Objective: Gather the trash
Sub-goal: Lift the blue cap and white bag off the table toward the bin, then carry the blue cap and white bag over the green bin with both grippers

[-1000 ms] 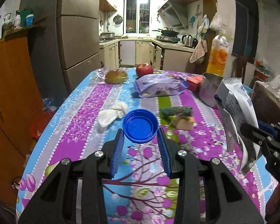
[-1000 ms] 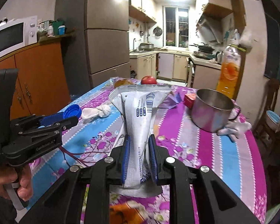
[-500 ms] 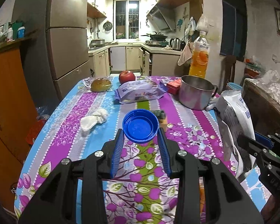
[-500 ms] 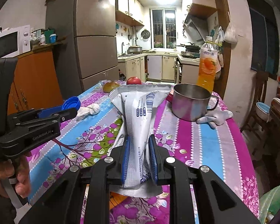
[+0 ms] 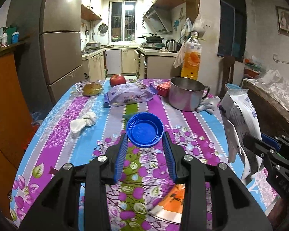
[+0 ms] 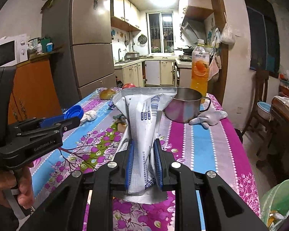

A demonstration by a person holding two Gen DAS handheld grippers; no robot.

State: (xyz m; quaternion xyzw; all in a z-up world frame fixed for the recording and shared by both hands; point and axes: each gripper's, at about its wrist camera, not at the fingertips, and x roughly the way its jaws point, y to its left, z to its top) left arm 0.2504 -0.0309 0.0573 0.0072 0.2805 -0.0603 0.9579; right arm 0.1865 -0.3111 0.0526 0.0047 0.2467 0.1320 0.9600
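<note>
Floral purple-and-blue tablecloth (image 5: pixel 63 154) stretches below me toward the kitchen. Above it, my left gripper (image 5: pixel 145 139) pinches a blue bottle cap (image 5: pixel 145 132) by its rim, while my right gripper (image 6: pixel 144 150) clamps a crumpled white wrapper (image 6: pixel 144 115) upright.

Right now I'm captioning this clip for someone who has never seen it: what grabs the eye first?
Two held things, up front: the left gripper is shut on a blue cap, and the right gripper pinches a crumpled white pouch. Behind them lies the purple-and-blue flowered tablecloth, with a steel pot and an orange drink bottle at its far right.
</note>
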